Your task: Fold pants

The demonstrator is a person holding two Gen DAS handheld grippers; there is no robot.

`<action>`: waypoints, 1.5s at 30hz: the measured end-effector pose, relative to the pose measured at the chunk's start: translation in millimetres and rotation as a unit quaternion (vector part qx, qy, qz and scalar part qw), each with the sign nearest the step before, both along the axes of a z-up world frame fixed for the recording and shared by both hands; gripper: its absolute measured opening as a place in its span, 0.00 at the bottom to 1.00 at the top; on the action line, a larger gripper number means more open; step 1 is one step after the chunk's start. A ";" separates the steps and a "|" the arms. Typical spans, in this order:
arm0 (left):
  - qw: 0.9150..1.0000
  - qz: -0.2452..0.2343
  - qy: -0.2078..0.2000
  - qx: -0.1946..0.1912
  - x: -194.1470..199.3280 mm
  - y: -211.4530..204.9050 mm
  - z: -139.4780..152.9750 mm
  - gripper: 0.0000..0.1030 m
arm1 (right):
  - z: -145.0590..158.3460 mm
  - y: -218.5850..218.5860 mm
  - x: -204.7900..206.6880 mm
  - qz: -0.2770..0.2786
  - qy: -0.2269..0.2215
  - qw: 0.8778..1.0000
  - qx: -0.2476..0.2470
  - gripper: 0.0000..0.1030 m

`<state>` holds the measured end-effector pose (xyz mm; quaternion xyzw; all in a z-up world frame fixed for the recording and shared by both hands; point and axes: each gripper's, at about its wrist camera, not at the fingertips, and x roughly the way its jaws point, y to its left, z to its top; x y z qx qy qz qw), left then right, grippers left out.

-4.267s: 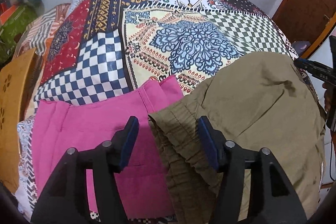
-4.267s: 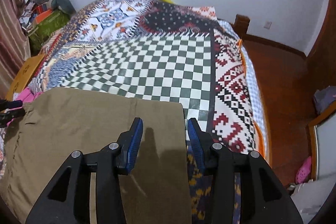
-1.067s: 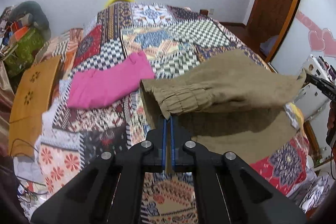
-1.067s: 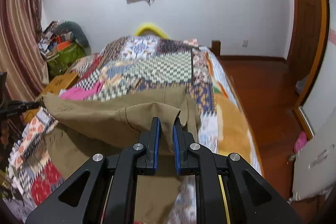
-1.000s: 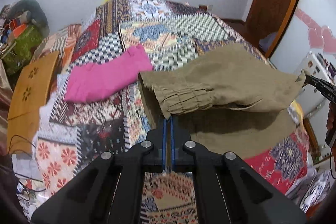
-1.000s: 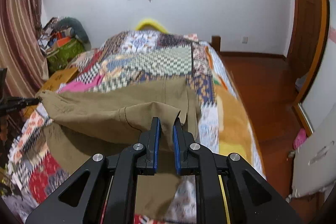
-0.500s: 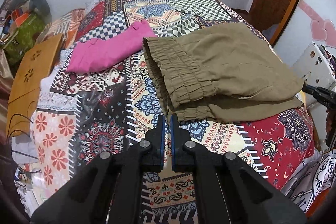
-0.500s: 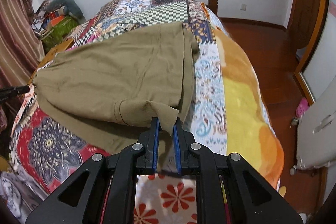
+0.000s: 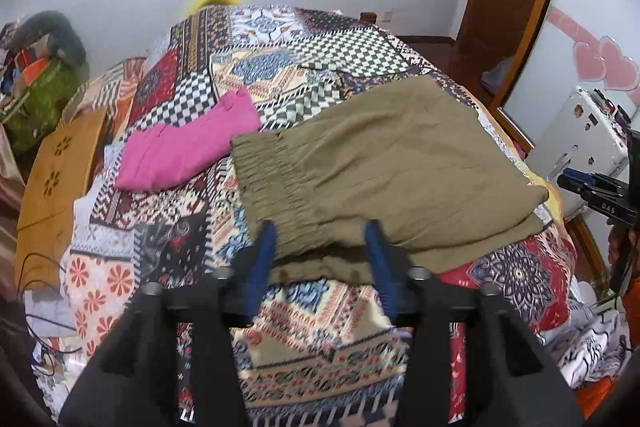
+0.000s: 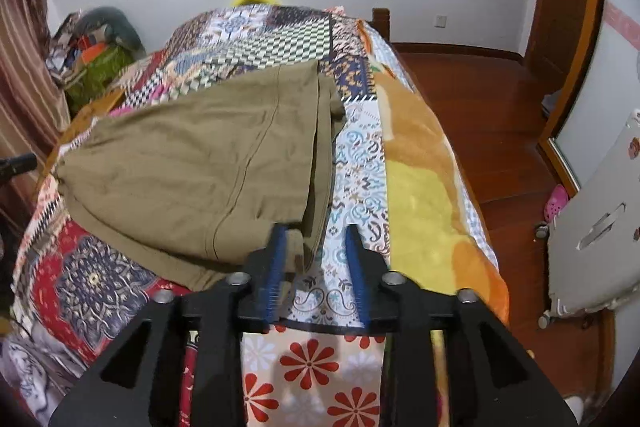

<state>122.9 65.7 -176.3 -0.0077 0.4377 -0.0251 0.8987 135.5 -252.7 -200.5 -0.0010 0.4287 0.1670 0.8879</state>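
The olive-brown pants (image 9: 384, 175) lie folded in half on the patchwork bedspread (image 9: 328, 343), elastic waistband at the left. My left gripper (image 9: 320, 239) is open and empty, just in front of the waistband's near corner. In the right wrist view the pants (image 10: 200, 163) lie flat with the leg hems at the right. My right gripper (image 10: 316, 239) is open and empty, just in front of the near hem corner. The right gripper also shows at the right edge of the left wrist view (image 9: 592, 191).
Folded pink pants (image 9: 188, 151) lie on the bed left of the olive pants. A wooden board (image 9: 56, 163) stands at the bed's left side. A white appliance (image 9: 580, 143) and wooden floor (image 10: 480, 107) lie to the right. An orange-yellow blanket (image 10: 424, 195) covers the bed's right edge.
Both grippers lifted the near edge of the pants, carried it over and laid it down, folding them in half. Both have now opened and let go of the cloth.
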 end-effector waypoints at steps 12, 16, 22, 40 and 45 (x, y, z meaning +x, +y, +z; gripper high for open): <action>0.997 0.019 0.065 0.043 23.6 -2.8 -51.3 0.57 | -31.9 17.7 11.3 0.020 0.055 0.998 0.008 0.39; 0.998 0.024 0.058 0.023 14.7 10.2 -47.4 0.57 | -35.5 15.7 9.7 0.020 0.066 0.998 0.009 0.39; 0.997 0.038 0.055 -0.023 14.3 30.1 -43.8 0.57 | -27.0 7.1 10.9 0.003 0.062 0.997 0.043 0.39; 0.995 0.043 0.070 -0.049 33.1 24.7 -68.4 0.58 | -51.3 20.5 11.3 0.013 0.111 0.992 0.058 0.38; 0.997 0.037 0.058 -0.020 31.0 18.2 -66.3 0.53 | -51.8 18.2 9.8 0.013 0.107 0.993 0.048 0.12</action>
